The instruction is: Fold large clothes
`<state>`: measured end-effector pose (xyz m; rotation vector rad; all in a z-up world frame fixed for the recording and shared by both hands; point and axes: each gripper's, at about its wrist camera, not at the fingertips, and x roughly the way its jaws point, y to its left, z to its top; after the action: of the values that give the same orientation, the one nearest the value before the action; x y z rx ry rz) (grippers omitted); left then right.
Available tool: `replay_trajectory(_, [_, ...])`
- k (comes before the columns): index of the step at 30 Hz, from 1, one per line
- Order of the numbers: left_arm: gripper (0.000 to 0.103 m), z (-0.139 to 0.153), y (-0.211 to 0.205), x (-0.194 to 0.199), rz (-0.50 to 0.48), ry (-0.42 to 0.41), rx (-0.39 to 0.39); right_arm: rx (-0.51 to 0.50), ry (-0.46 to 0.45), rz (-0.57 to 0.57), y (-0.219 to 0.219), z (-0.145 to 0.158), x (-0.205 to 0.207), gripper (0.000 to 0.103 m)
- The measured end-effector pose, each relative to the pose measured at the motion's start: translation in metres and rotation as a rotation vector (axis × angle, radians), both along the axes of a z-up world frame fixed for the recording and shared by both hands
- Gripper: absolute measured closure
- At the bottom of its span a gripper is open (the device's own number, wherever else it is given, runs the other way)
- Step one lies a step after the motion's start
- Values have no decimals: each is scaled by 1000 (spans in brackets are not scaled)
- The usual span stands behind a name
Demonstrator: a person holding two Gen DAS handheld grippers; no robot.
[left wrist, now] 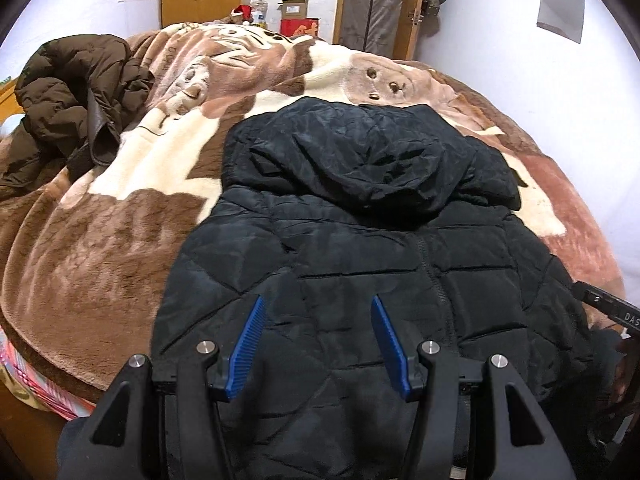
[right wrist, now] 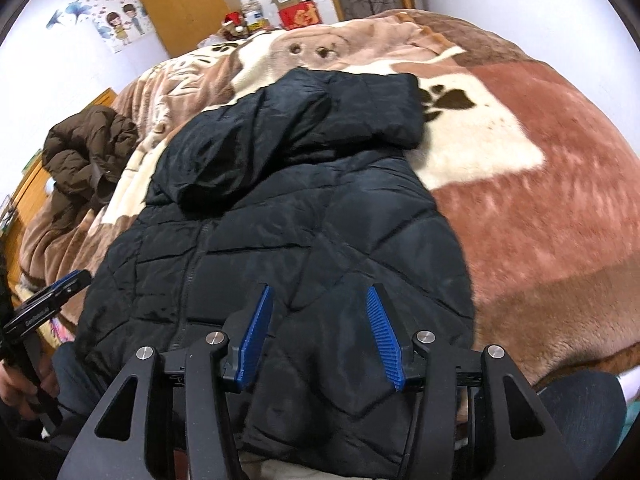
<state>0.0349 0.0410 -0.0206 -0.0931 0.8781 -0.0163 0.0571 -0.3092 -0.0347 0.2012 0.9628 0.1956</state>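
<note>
A black quilted hooded jacket (left wrist: pixel 360 220) lies flat on the bed, zip side up, with its hood (left wrist: pixel 360 152) folded down over the chest. My left gripper (left wrist: pixel 318 300) hovers over the lower left part of the jacket, jaws apart, and the fabric lies flat beneath the blue pads. My right gripper (right wrist: pixel 320 290) is over the jacket (right wrist: pixel 280 200) near its lower right edge, jaws also apart, not pinching the fabric. Each gripper shows at the edge of the other's view: the right gripper (left wrist: pixel 608 308), the left gripper (right wrist: pixel 52 296).
A plush brown and cream blanket (left wrist: pixel 120 220) covers the bed. A crumpled brown jacket (left wrist: pixel 72 92) lies at the far left. Cardboard and red boxes (left wrist: pixel 298 20) stand beyond the bed by a wooden door. A person's hand (right wrist: pixel 24 392) and leg (right wrist: pixel 580 396) are at the near edge.
</note>
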Motion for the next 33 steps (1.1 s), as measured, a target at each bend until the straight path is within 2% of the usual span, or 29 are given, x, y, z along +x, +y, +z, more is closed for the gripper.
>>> replay_trajectory(6, [42, -12, 38, 1, 87, 25, 18, -7, 36, -115, -38, -12, -5, 51])
replay_trajectory(9, [41, -23, 64, 0, 142, 67, 15, 32, 66, -185, -60, -19, -8, 44])
replay_trajectory(12, [41, -35, 83, -3, 182, 102, -13, 85, 117, -218, -73, -31, -8, 44])
replay_trajectory(17, [39, -59, 96, -7, 198, 160, -85, 140, 197, -189, -70, -48, -6, 43])
replay_trajectory(24, [32, -81, 91, -12, 190, 210, -163, 220, 300, -139, -57, -66, -12, 43])
replay_trajectory(29, [31, -88, 81, -13, 168, 238, -161, 183, 330, -105, -44, -68, -12, 43])
replay_trajectory(31, [32, -88, 79, -12, 164, 251, -148, 178, 331, -94, -43, -67, -12, 56])
replay_trajectory(33, [48, -84, 77, -11, 145, 249, -150, 188, 309, -79, -41, -58, -11, 79])
